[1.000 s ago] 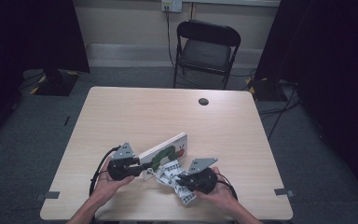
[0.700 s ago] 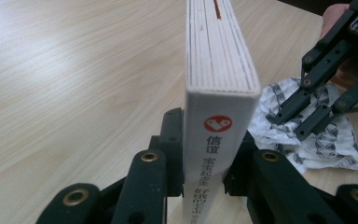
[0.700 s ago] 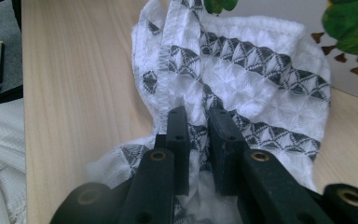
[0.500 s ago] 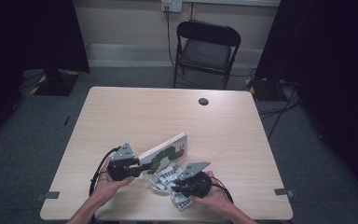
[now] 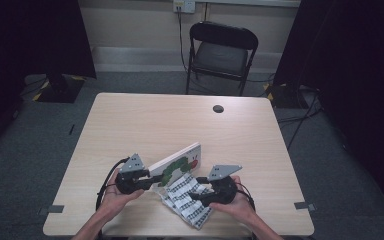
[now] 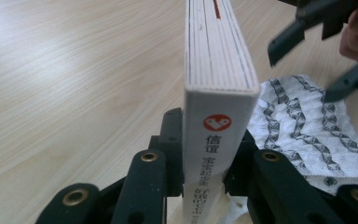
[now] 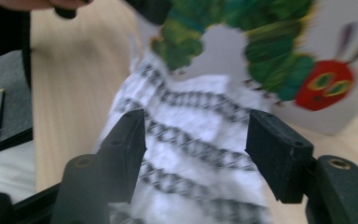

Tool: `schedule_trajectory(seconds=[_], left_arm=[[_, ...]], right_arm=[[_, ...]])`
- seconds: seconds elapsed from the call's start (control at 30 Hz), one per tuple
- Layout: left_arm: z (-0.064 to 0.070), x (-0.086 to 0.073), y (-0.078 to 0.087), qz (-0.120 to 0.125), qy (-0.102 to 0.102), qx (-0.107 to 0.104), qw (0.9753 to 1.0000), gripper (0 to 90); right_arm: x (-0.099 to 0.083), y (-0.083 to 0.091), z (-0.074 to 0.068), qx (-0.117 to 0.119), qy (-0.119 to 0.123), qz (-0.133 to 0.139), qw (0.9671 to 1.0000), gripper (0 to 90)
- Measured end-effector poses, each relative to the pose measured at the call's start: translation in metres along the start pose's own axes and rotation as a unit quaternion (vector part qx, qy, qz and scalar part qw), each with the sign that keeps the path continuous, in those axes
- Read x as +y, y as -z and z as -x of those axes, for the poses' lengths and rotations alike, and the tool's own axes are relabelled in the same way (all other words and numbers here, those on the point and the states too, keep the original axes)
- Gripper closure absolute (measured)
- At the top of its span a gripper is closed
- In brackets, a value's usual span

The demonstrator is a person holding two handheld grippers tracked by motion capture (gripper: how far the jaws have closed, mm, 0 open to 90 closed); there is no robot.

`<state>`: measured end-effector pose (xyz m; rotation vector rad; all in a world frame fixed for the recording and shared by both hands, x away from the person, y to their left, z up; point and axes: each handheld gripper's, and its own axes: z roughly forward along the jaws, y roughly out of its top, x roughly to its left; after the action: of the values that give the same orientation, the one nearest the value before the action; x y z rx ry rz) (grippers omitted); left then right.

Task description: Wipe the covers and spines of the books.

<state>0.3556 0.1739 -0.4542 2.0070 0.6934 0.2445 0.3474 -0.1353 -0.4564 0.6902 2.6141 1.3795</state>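
Pinching the book (image 6: 216, 135) by its spine end, the left claw (image 6: 205, 158) holds it on edge above the bench (image 6: 74, 70). A red heart logo and the characters 信谊 show on the spine; lower characters are cut off. Just right of that claw lies the patterned cloth (image 6: 307, 126). The right claw (image 7: 196, 140) stands spread over the cloth, facing the blurred caterpillar cover.
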Motion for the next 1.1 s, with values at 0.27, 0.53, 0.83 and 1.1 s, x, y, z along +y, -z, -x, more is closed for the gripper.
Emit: schedule_trajectory(seconds=[0.27, 0.53, 0.83, 1.1], left_arm=[[0.001, 0.000, -0.001, 0.002, 0.000, 0.004, 1.0000, 73.7], [0.004, -0.001, -0.002, 0.001, -0.005, 0.008, 1.0000, 73.5], [0.004, -0.001, -0.002, -0.001, -0.010, 0.009, 0.9999, 73.8], [0.007, -0.004, 0.000, -0.015, -0.006, 0.032, 0.9994, 71.5]], right_arm=[[0.022, 0.006, 0.043, -0.041, -0.021, 0.021, 0.9987, 29.1], [0.034, -0.012, 0.074, -0.027, -0.028, 0.036, 0.9986, 19.0], [0.036, -0.033, 0.083, -0.012, -0.019, 0.023, 0.9995, 21.3], [0.036, -0.046, 0.079, 0.001, 0.006, 0.000, 1.0000, 26.1]])
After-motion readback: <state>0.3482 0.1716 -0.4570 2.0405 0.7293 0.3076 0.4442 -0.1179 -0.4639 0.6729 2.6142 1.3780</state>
